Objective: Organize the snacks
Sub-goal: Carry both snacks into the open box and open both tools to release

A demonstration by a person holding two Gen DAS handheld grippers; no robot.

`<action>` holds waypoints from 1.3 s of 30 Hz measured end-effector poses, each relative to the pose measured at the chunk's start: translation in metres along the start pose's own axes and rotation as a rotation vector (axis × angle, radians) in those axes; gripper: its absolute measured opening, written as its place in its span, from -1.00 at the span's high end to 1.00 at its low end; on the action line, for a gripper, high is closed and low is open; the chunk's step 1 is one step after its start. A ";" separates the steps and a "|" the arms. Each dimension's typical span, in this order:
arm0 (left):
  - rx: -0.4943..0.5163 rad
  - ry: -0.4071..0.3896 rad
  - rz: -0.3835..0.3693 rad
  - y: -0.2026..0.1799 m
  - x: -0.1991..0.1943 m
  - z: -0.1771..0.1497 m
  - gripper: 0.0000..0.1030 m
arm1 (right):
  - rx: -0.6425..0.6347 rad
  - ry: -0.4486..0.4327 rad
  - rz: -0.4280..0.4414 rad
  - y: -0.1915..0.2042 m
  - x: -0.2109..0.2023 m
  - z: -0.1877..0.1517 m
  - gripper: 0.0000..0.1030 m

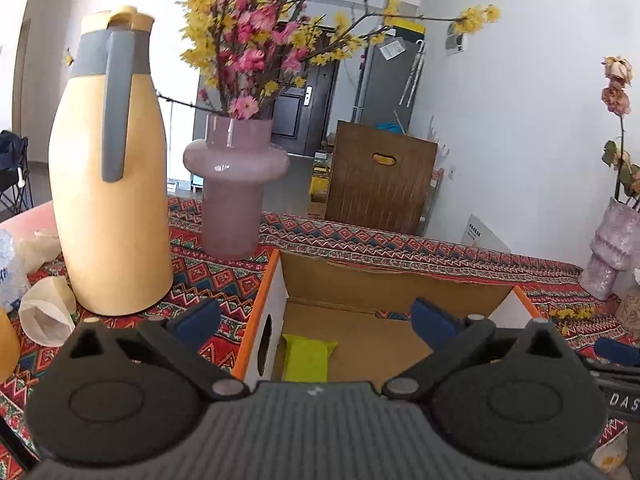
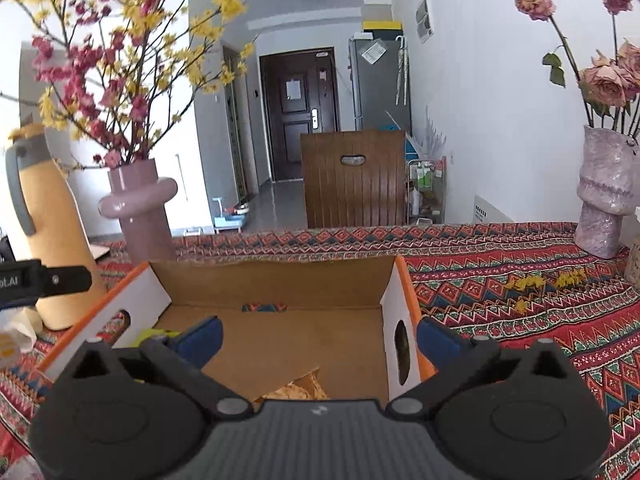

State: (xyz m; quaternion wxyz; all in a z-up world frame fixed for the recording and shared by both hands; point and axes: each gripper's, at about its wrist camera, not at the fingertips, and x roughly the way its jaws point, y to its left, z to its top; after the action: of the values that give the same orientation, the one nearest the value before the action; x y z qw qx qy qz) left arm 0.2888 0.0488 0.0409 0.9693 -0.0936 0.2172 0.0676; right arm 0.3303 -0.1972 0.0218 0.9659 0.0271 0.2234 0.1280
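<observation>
1. Left gripper (image 1: 316, 316): jaws wide apart, nothing between them. The left finger hangs outside the box's left wall, the right finger over the box interior.

2. Cardboard box (image 1: 272, 300): open-topped, white outside with orange edging, an oval hand-hole in each end wall. It sits on the patterned tablecloth (image 1: 360, 244) and lies ahead of and below both grippers. Judged light and stiff enough to slide, though the walls would flex if pinched.

3. Yellow-green snack packet (image 1: 306, 354): lies flat on the box floor against the left wall, just below and between the left jaws, nearer the left finger. Judged a light, soft foil or film wrapper, likely slippery and easily crumpled. The best hold is probably across its narrow width near the middle, or on the crimped end seam, with gentle closing.

4. Right gripper (image 2: 318, 340): jaws wide apart, holding nothing. The left finger hangs over the box floor, the right finger outside the right wall.

5. Tan snack item (image 2: 296, 390): only a corner shows at the near edge of the box floor, below the right jaws. Its kind cannot be told. It looks thin and possibly brittle, so a light grip at an edge seems wise.

6. Surroundings: yellow thermos jug (image 1: 108, 172) and pink vase (image 1: 234, 184) to the left of the left jaws; textured vase of dried roses (image 2: 606, 196) far right of the right jaws. All are judged tippable and worth clearing widely.
</observation>
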 end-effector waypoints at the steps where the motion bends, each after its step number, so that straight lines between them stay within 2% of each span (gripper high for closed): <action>1: 0.006 -0.006 0.000 -0.002 -0.003 0.002 -1.00 | 0.005 -0.007 -0.001 -0.001 -0.002 0.001 -1.00; 7: 0.028 -0.069 -0.022 -0.013 -0.038 0.015 -1.00 | -0.005 -0.084 -0.001 0.003 -0.027 0.015 -1.00; 10: 0.056 -0.092 -0.005 -0.019 -0.054 0.018 -1.00 | 0.002 -0.123 0.000 0.003 -0.046 0.024 -1.00; 17: 0.071 -0.093 0.000 -0.019 -0.090 0.011 -1.00 | -0.023 -0.145 0.006 0.009 -0.086 0.021 -1.00; 26: 0.098 -0.089 -0.007 -0.018 -0.138 -0.018 -1.00 | -0.021 -0.119 0.040 0.017 -0.133 -0.010 -1.00; 39: 0.125 -0.031 -0.037 -0.012 -0.182 -0.070 -1.00 | -0.006 -0.084 0.059 0.018 -0.190 -0.062 -1.00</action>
State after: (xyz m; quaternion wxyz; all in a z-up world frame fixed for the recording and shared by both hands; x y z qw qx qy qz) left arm 0.0990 0.0055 0.0600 0.9776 -0.0356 0.2042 0.0375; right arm 0.1343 -0.2298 0.0488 0.9703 0.0362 0.1816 0.1558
